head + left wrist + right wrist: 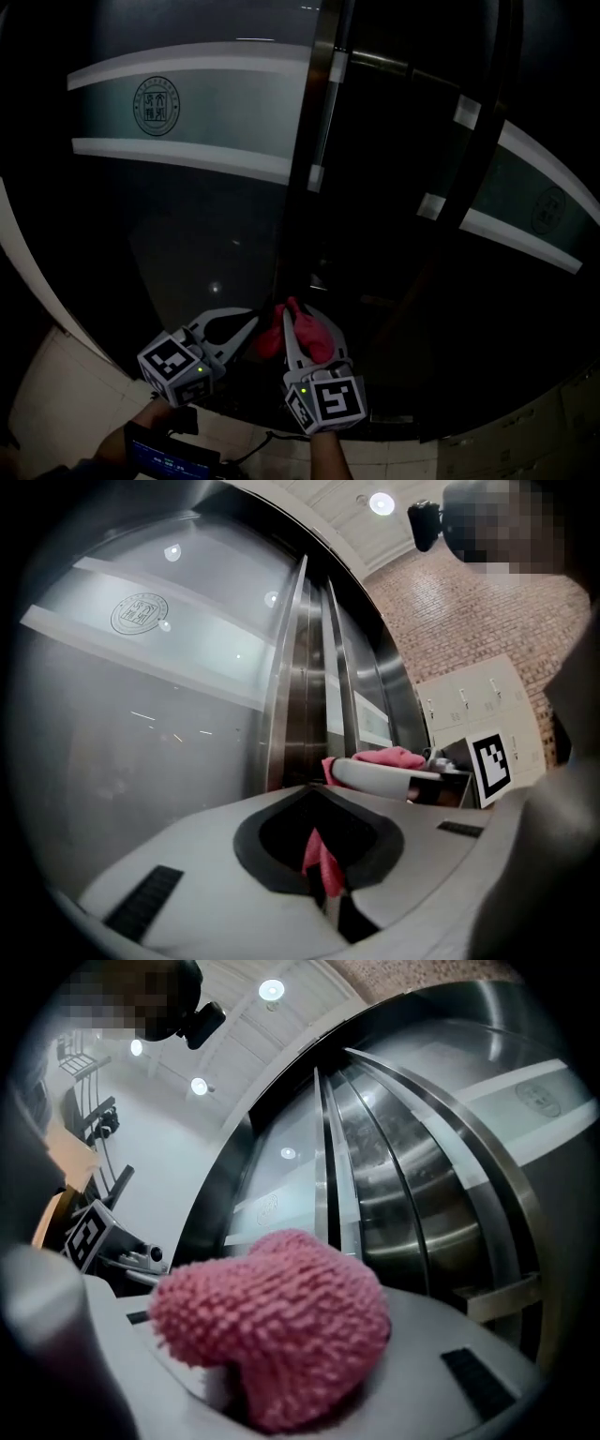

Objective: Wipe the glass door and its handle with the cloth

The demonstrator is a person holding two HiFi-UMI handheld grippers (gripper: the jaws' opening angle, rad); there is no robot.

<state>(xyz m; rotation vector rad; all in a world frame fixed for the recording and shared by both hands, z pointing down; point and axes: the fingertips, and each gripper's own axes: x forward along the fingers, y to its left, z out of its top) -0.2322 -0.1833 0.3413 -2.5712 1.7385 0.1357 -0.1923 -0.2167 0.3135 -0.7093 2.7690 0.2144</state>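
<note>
The dark glass door (187, 216) with pale frosted bands and a round emblem fills the head view; its upright steel handle (324, 103) stands at the leaf's edge. Low in front of it, my right gripper (305, 317) is shut on a bunched pink cloth (311, 337), which bulges over its jaws (277, 1330). My left gripper (255, 324) lies just left of it, jaws together with a strip of the cloth (322, 864) pinched in their seam. In the left gripper view the glass (122, 714) and steel frame (291, 696) are close ahead, with the right gripper (375, 772) alongside.
A second curved door leaf (525, 206) with frosted bands stands at the right. Pale floor tiles (66, 394) show at the lower left. A small device with a lit screen (169, 457) sits by the person's left hand. Lockers (469, 705) and a brick wall (469, 611) lie behind.
</note>
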